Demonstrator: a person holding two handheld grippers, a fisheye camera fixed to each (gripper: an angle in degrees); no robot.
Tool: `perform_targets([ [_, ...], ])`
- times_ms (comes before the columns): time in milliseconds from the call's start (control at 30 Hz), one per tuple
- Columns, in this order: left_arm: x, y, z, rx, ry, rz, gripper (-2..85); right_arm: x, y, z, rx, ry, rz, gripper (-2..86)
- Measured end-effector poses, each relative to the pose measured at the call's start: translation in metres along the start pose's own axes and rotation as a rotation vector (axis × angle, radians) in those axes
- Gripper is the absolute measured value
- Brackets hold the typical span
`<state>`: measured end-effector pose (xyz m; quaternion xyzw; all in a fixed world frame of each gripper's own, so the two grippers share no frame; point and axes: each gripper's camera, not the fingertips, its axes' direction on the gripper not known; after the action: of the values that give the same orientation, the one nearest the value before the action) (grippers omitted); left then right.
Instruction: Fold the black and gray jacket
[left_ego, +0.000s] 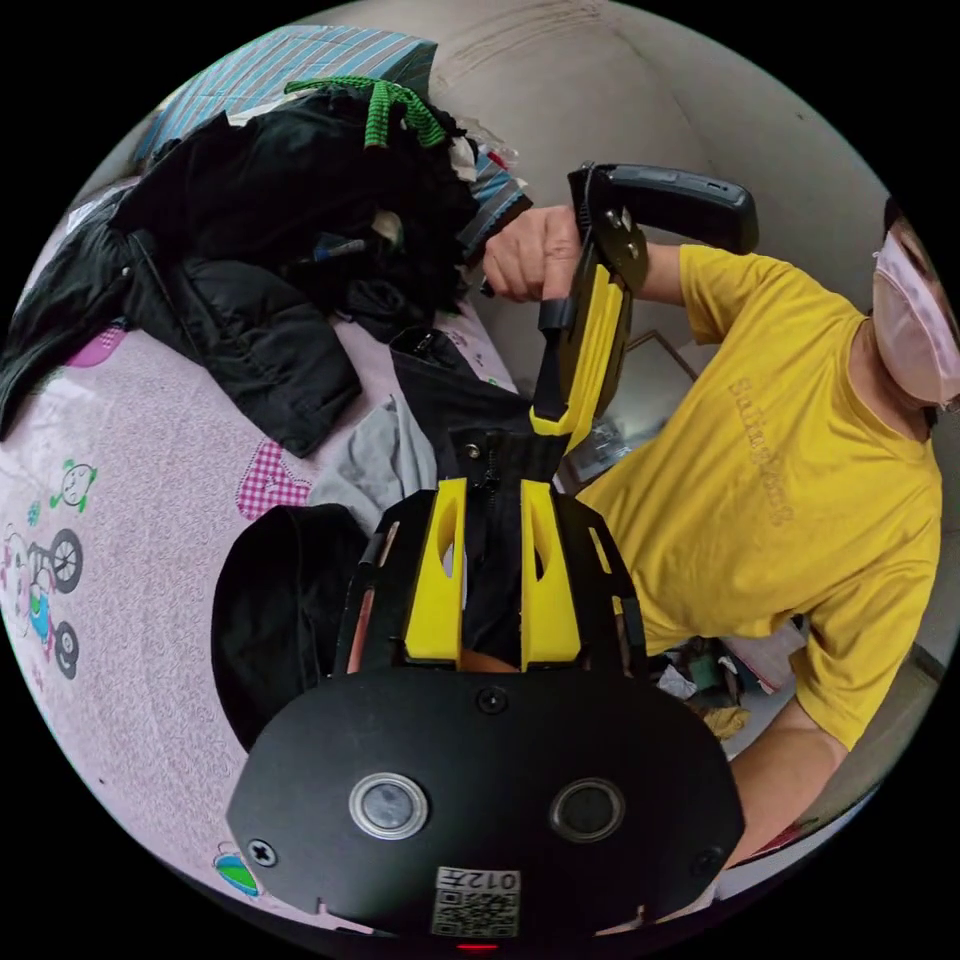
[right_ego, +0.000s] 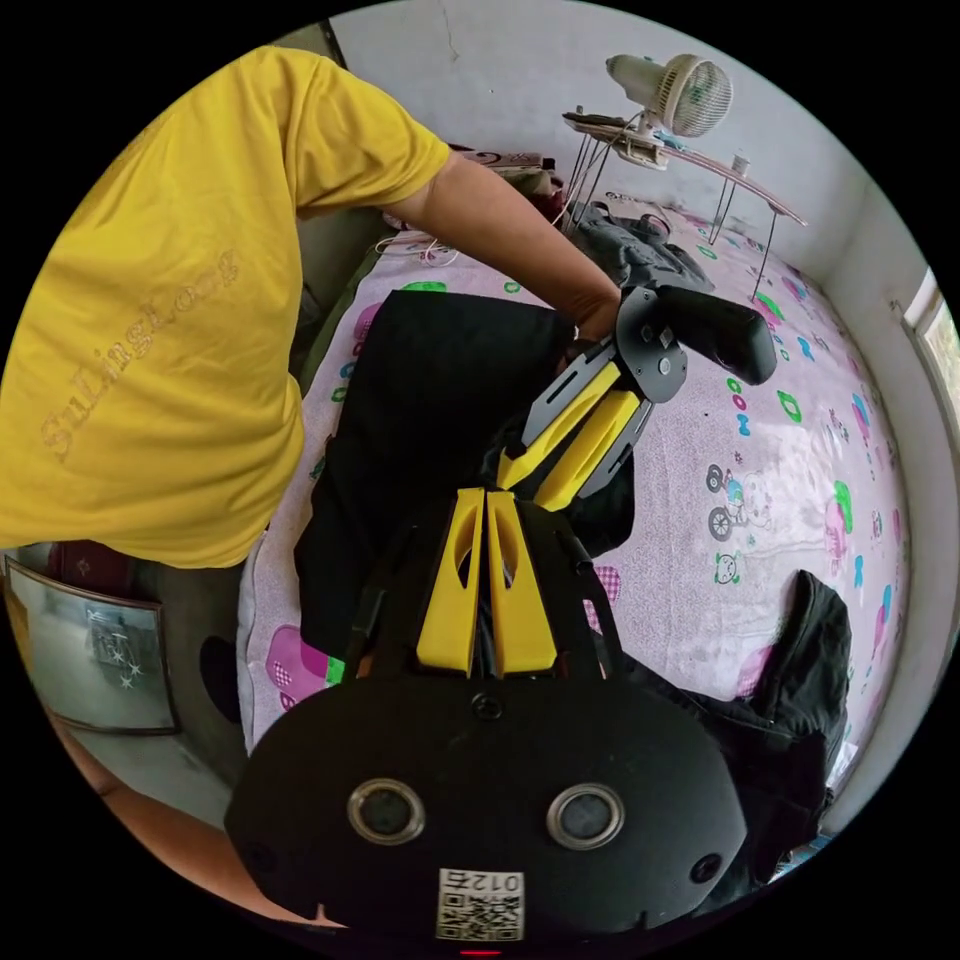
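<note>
1. Now, in the left gripper view, the left gripper (left_ego: 492, 500) has its yellow jaws a little apart with the jacket (left_ego: 480, 420) and its zipper running between them; whether both jaws press the cloth I cannot tell.
2. Just above it, the right gripper (left_ego: 565, 425) pinches the same dark edge, a hand (left_ego: 530, 255) on its handle.
3. In the right gripper view, the right gripper (right_ego: 486, 500) has its jaws drawn together on black cloth.
4. Beside it, the left gripper (right_ego: 535, 480) meets the same fabric.
5. The jacket lies on a pink bed (right_ego: 800, 480) before a person in a yellow shirt (right_ego: 160, 300).
6. More dark clothes (left_ego: 290, 220) are heaped further along the bed.
</note>
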<state>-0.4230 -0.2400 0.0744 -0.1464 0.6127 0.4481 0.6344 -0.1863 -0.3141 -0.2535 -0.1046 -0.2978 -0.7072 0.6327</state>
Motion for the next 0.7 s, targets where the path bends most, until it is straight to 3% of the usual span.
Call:
perform_targets([
  [200, -0.024, 0.029, -0.014, 0.072, 0.075, -0.011, 3.8, 0.012, 0.007, -0.004, 0.037, -0.020, 0.047, 0.0],
  [467, -0.029, 0.066, -0.047, 0.134, -0.149, -0.138, 1.6, 0.026, 0.007, 0.008, 0.008, 0.033, 0.078, 0.0],
  [700, -0.068, 0.070, -0.044, 0.152, 0.031, -0.124, 12.7, 0.016, -0.025, 0.002, 0.028, 0.034, -0.026, 0.0],
])
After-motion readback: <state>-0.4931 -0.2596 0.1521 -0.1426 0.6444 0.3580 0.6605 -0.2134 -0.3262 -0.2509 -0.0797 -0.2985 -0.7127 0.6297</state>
